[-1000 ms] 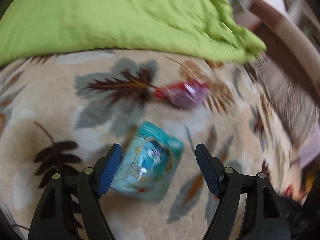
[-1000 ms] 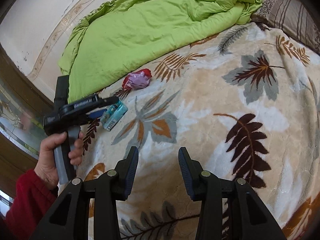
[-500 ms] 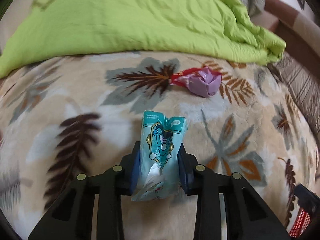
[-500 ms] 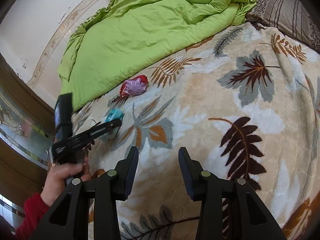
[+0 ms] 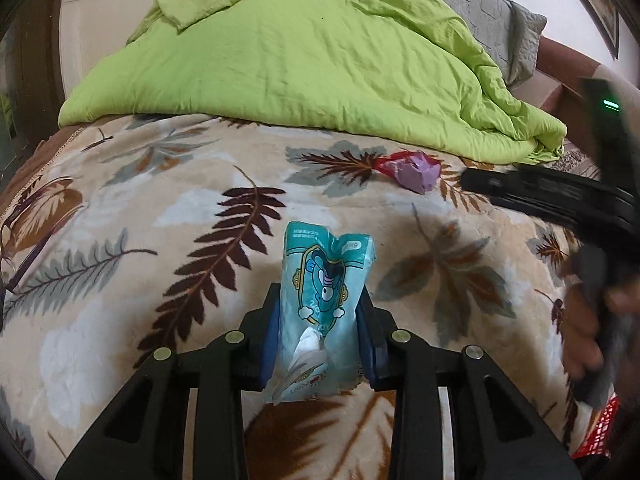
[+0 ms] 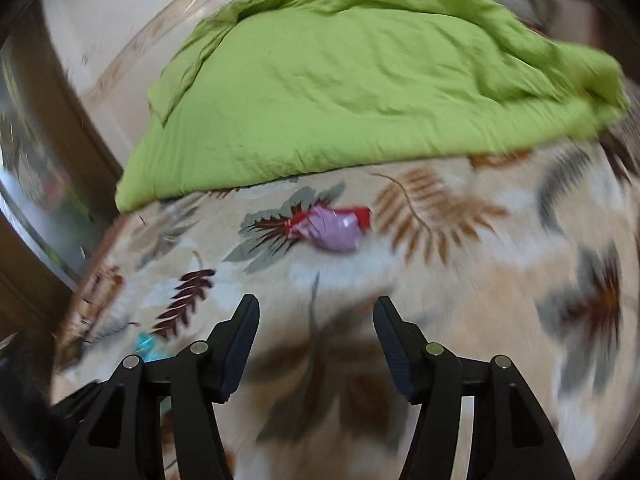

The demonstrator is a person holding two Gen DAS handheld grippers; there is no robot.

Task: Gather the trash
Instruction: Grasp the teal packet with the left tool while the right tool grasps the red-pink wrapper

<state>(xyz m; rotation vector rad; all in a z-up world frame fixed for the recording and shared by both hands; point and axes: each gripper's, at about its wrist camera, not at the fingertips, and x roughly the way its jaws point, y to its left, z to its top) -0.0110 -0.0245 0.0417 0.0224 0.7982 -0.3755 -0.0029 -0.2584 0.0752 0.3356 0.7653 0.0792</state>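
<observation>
My left gripper [image 5: 319,312] is shut on a teal snack wrapper [image 5: 324,304] and holds it above the leaf-patterned blanket [image 5: 160,240]. A crumpled purple and red wrapper [image 5: 412,168] lies on the blanket near the green duvet's edge. In the right wrist view this purple and red wrapper [image 6: 332,228] lies ahead of my right gripper [image 6: 316,332], which is open and empty above the blanket. A bit of the teal wrapper [image 6: 148,346] shows at the lower left there. The right gripper also shows at the right edge of the left wrist view [image 5: 560,196].
A bunched green duvet [image 5: 304,56] covers the far part of the bed; it also shows in the right wrist view [image 6: 360,92]. A grey pillow [image 5: 500,20] lies behind it. A red mesh basket [image 5: 596,432] shows at the lower right edge.
My left gripper closed on the teal wrapper and lifted it off the blanket. My right gripper opened wider and swung toward the purple and red wrapper; its view is blurred by motion.
</observation>
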